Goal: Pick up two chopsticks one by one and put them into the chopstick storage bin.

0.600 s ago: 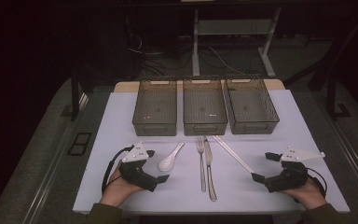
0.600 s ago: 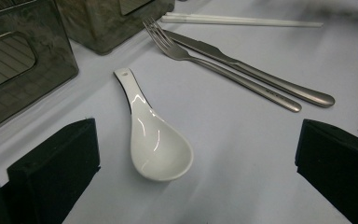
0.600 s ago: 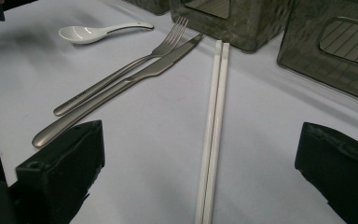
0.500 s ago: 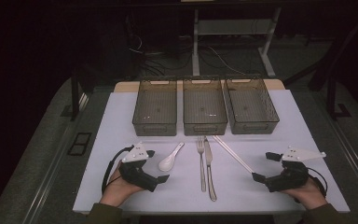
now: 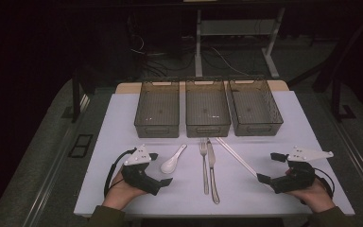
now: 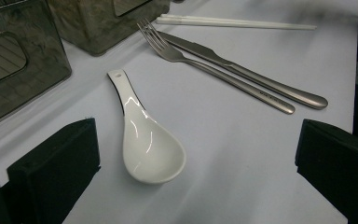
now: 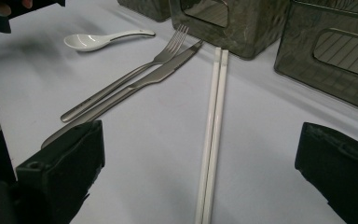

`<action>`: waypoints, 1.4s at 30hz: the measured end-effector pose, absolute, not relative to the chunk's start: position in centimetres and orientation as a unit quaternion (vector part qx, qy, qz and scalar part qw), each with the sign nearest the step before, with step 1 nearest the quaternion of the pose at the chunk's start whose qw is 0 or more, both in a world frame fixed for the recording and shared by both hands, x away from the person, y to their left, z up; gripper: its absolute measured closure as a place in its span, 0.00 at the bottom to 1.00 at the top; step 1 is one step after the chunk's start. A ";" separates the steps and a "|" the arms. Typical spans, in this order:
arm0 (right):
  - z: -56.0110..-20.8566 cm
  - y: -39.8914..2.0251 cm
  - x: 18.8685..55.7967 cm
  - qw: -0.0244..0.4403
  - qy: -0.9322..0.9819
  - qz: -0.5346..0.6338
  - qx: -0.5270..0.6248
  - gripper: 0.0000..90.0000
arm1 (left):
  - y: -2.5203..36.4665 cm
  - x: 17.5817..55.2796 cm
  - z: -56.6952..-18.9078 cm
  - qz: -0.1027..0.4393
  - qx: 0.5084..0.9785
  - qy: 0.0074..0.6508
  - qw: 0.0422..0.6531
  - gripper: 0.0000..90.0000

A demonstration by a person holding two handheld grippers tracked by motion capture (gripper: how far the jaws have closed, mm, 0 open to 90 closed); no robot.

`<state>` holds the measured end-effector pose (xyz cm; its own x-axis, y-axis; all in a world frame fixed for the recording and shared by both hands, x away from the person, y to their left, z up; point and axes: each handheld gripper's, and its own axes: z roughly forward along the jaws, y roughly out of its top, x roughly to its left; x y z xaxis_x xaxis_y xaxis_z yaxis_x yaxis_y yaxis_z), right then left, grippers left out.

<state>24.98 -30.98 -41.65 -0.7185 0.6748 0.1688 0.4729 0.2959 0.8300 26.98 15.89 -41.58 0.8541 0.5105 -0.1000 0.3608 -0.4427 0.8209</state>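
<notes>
In the high view, the left gripper [image 5: 162,169] is held at the lower left of the frame with its black jaws spread wide and nothing between them; the right gripper [image 5: 271,167] is held at the lower right, likewise wide and empty. A glossy white ceramic spoon [image 6: 144,135], rounded in the bowl and pierced at the handle tip, is seen at the centre of the left gripper view, lying between the blocky jaws but untouched; a slim white pair of chopsticks [image 7: 213,135] runs up the middle of the right gripper view. A brushed-steel fork [image 5: 204,163] and knife [image 5: 212,168] lie side by side at lower centre on the smooth pale table [image 5: 118,123]; three smoky translucent ribbed bins [image 5: 208,113] are ranged across the middle of the frame.
</notes>
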 end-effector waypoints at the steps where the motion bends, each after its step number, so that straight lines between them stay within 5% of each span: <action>1: -41.6 -31.0 25.0 0.107 0.798 0.472 0.360 0.02 | 15.9 27.0 -41.6 0.081 0.845 0.258 0.461 0.00; 42: -41.1 -27.8 29.1 0.100 0.813 0.444 0.363 0.02 | 15.7 27.3 -42.3 0.071 0.844 0.246 0.472 0.00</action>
